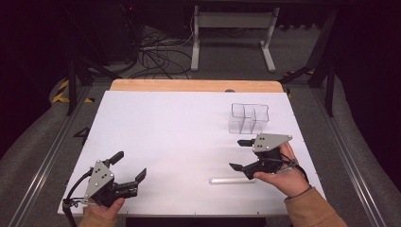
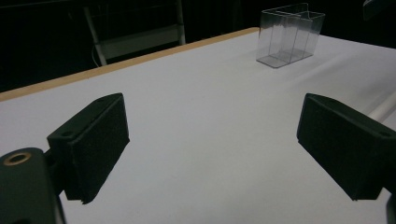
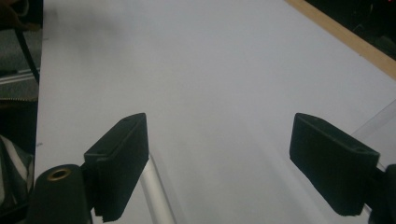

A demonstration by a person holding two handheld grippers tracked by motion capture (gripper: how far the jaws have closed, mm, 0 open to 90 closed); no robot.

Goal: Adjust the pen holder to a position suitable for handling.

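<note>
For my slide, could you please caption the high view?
Both open tongs, left and right, hover over the white table, a silvery rod and clear divided box by the right.

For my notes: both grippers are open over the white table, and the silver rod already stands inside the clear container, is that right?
Not quite: the silver rod lies flat on the white table, near the right gripper, apart from the clear container, as the high view shows. Both the right and the left gripper are open.
</note>
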